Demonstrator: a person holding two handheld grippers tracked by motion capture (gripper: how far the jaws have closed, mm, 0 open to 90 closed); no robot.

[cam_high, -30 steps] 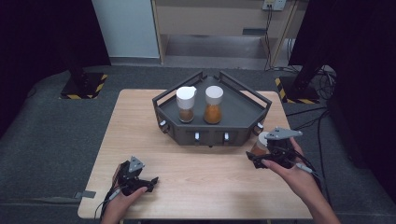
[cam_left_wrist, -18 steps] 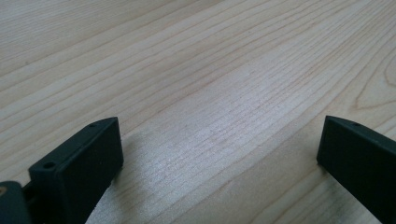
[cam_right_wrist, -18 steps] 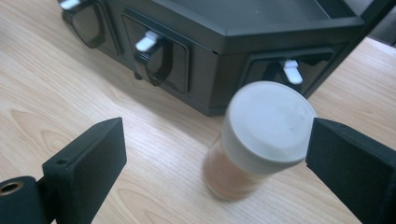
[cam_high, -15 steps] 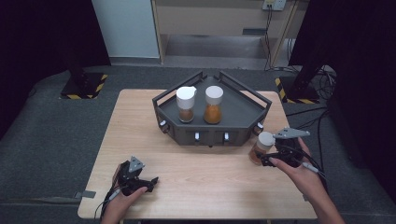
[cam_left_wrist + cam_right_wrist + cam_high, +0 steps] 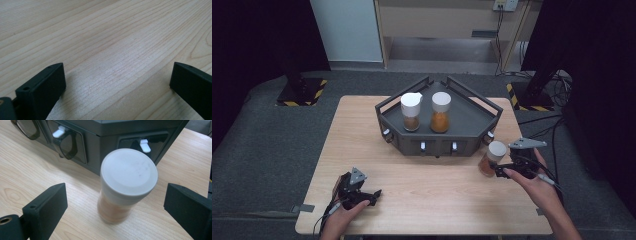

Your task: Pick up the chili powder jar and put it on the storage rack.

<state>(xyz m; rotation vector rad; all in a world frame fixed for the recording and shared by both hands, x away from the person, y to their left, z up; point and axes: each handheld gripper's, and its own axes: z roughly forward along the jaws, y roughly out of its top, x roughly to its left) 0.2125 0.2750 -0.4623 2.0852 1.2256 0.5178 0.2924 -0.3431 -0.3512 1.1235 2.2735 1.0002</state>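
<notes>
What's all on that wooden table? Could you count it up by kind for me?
White-capped spice jars: 3, two in the rack, one on the table
Dark rack: 1
Hand-held tongs: 2, left tongs, right tongs
Total: 6

A light wooden desk [image 5: 362, 130] stands on grey carpet [image 5: 262, 145]. At its far middle sits a dark grey angular rack [image 5: 472, 120] with raised rails and small white latches along its front face. On the rack stand two white-capped jars, upright and just beside each other: the left jar [image 5: 411, 111] holds brown contents, the right jar [image 5: 441, 112] orange. Two black stand bases with yellow-black hazard tape, one [image 5: 302, 91] far left, one [image 5: 532, 96] far right, rest on the carpet beyond the desk.
</notes>
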